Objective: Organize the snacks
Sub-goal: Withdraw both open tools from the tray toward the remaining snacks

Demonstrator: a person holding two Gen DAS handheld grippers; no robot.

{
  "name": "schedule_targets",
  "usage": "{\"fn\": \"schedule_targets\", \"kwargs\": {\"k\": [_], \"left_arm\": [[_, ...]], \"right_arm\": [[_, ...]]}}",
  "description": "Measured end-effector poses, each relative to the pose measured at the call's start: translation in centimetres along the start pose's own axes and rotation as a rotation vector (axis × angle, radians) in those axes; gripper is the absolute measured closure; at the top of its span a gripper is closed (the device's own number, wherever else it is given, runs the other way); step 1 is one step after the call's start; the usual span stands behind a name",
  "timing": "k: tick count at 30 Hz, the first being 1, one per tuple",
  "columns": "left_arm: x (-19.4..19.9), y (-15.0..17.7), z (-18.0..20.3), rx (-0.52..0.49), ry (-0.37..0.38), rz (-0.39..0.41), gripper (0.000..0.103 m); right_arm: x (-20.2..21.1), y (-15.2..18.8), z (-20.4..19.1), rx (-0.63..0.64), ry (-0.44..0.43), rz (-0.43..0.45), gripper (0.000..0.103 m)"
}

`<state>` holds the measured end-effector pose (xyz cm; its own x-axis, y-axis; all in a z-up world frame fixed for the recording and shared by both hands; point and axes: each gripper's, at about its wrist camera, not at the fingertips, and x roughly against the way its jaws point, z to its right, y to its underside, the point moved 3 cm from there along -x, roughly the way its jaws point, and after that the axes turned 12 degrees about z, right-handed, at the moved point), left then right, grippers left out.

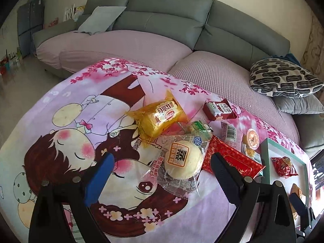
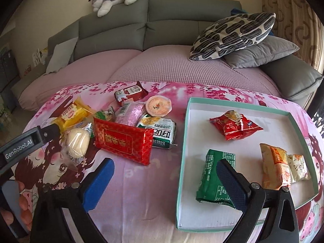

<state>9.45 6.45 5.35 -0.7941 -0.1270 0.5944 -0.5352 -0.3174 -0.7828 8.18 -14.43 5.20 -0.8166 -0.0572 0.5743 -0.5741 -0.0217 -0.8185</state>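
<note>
- Left gripper [image 1: 160,172]: jaws wide, nothing between the pads, angled down over the near-left end of the snack pile.
- Straight ahead of it: the round pale bun in a clear wrapper [image 1: 183,162], framed by the two fingers but not touched.
- Right gripper [image 2: 165,180]: jaws wide too, empty. It hangs over the near-left edge of the teal-rimmed tray [image 2: 183,141]; the right finger crosses in front of the green packet [image 2: 214,174] inside the tray, whether it touches cannot be told.
- Tray holds four so far: green packet, red crinkled bag [image 2: 235,124], orange bag [image 2: 272,166], small cream packet [image 2: 298,167].
- Still loose on the pink cartoon cloth [image 2: 137,182], left of the tray: bun, yellow cake pack [image 1: 160,117], red foil pack [image 2: 123,139], dark red packet [image 2: 129,93], jelly cup [image 2: 159,105], white-and-green packet [image 2: 160,131].
- Step, as judged: between placements, lining up the next pick; roughly a third sorted.
- Next move likely needs the left gripper lowered over the bun and closed gently, since it looks soft and the wrapper slippery.
</note>
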Motion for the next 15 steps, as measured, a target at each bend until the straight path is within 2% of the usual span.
{"fn": "schedule_targets", "kwargs": {"k": [7,10,15], "left_arm": [[-2.2,0.6,0.4,0.005,0.034,-0.090,0.007],[-2.6,0.8,0.5,0.002,0.048,-0.118,0.007],[-3.0,0.4,0.1,0.017,0.058,-0.136,0.007]], "right_arm": [[-1.0,-0.6,-1.0,0.018,-0.057,-0.023,0.008],[-1.9,-1.8,-1.4,0.049,-0.075,-0.026,0.012],[-3.7,-4.3,-2.7,0.139,-0.171,-0.029,0.014]]}}
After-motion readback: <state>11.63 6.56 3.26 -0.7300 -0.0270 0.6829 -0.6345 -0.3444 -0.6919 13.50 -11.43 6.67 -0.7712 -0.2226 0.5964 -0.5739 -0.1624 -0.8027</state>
